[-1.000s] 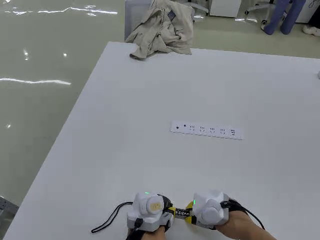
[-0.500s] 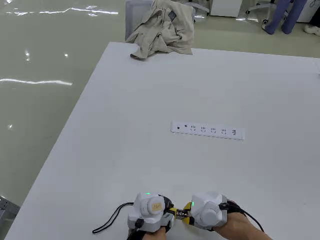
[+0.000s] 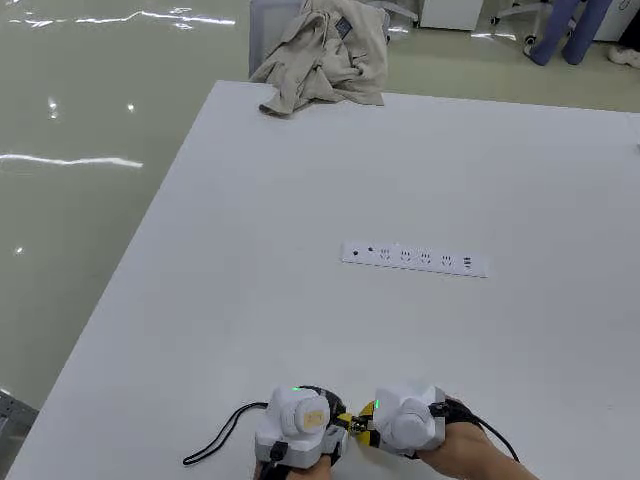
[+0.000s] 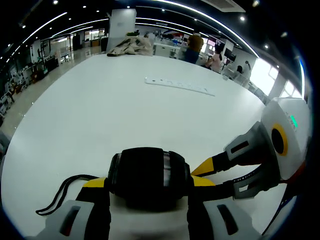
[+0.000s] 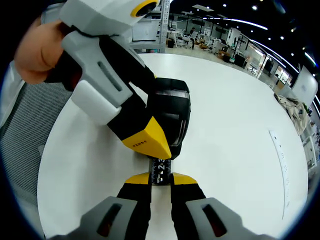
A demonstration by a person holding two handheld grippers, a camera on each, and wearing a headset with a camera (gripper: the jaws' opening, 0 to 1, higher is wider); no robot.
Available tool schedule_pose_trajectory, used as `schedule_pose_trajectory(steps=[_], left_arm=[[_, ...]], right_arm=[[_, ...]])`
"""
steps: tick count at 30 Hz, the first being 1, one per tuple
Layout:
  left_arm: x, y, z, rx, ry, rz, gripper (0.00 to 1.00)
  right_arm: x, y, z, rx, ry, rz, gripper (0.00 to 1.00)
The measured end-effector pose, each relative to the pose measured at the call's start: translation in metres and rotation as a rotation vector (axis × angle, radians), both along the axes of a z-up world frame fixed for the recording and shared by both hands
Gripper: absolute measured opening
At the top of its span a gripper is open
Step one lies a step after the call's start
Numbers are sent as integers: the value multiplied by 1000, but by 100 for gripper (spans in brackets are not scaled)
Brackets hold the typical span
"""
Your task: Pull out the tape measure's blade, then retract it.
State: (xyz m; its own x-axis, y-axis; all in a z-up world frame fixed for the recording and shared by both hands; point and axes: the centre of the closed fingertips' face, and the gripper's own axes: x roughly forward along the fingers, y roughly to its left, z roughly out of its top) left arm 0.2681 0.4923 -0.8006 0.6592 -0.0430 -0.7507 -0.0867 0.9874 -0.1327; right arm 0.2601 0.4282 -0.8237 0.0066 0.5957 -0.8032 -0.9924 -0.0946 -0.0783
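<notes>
The pale, glossy floor runs along the left of the head view. The white bench takes up most of that view. At its far edge lies a crumpled beige jacket. A white power strip lies flat near the bench's middle, well apart from everything else.

At the near edge the two tools meet tip to tip, just above the bench. The left hand-held gripper grasps the tape measure. In the left gripper view the black case sits clamped between its yellow-tipped jaws. The right hand-held gripper is clenched on the blade, its jaws pinched on either side of the strip. In the right gripper view only a short stretch of blade, with printed numerals, shows between these jaws and the case mouth. The case sits just beyond, touching the left tool's yellow tip. A hand wraps the left tool's body. A thin black cord trails from the case, looping on the bench to the left.
</notes>
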Motion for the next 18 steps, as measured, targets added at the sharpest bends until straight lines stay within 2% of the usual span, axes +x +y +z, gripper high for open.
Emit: schedule_pose_trajectory(steps=[18], left_arm=[[0, 0, 0, -3, 6, -1, 59]], right_arm=[[-1, 10, 1, 23, 7, -5, 14]])
